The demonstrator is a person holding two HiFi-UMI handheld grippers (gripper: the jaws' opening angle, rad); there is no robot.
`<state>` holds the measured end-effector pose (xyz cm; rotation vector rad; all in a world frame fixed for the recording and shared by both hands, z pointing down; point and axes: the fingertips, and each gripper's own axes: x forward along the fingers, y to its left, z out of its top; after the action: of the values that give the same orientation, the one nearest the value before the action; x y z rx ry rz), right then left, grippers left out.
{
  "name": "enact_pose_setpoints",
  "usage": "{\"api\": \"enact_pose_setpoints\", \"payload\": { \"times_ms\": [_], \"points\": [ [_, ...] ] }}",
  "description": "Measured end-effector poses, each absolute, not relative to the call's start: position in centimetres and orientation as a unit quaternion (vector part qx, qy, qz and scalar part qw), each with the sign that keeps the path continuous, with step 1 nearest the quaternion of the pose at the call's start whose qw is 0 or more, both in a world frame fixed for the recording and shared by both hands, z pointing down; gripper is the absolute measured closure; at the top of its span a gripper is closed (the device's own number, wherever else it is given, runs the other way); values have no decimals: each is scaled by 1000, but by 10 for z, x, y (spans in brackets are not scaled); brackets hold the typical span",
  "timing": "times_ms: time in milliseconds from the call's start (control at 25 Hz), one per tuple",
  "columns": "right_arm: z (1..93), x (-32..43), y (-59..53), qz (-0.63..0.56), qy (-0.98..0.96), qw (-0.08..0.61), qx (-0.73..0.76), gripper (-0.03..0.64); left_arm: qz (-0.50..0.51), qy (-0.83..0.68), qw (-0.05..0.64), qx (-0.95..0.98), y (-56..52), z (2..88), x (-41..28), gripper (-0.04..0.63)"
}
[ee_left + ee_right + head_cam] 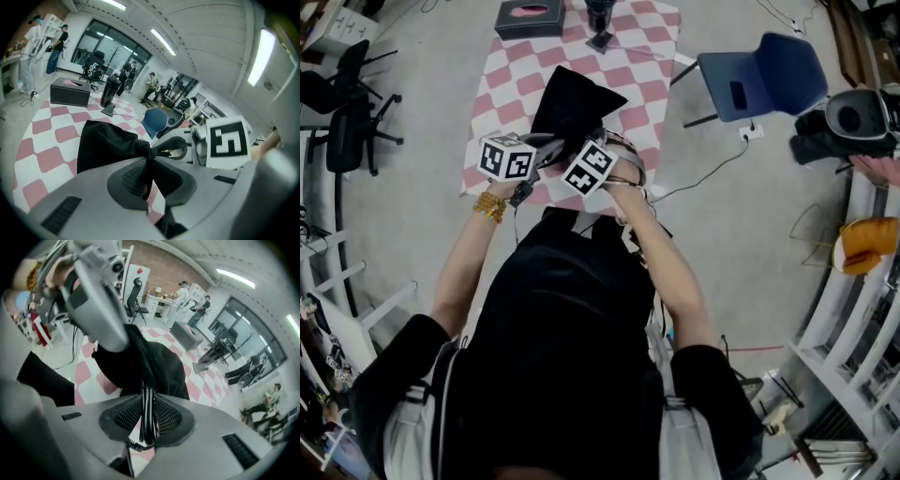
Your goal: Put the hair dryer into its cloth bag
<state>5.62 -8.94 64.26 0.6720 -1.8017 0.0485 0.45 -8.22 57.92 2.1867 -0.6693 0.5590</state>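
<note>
Both bare forearms reach forward from the body. The left forearm (461, 267) and right forearm (673, 281) converge, so the two claws sit just beside each other with their marker cubes (508, 157) side by side. The left claw (149, 176) points shallowly downward, its pads pressed together on a pinch of the black cloth bag (105, 143). The right claw (147, 418) tips more steeply down, its pads closed on folded loops of black cord (147, 399). A gold bracelet (489, 206) circles the left wrist.
</note>
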Motion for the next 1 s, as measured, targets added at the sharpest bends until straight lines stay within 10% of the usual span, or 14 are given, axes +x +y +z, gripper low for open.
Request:
{"api": "enact_pose_setpoints", "payload": {
  "times_ms": [320, 720, 1000],
  "points": [
    [641, 62, -95, 331, -774, 430, 328, 532, 297, -203, 316, 878, -54, 618, 33, 566],
    [668, 47, -105, 715, -630, -39, 300, 531, 231, -200, 368, 878, -74, 619, 31, 568],
    [657, 52, -104, 634, -716, -36, 290, 518, 183, -182, 384, 886, -81, 602, 29, 566]
  ]
}}
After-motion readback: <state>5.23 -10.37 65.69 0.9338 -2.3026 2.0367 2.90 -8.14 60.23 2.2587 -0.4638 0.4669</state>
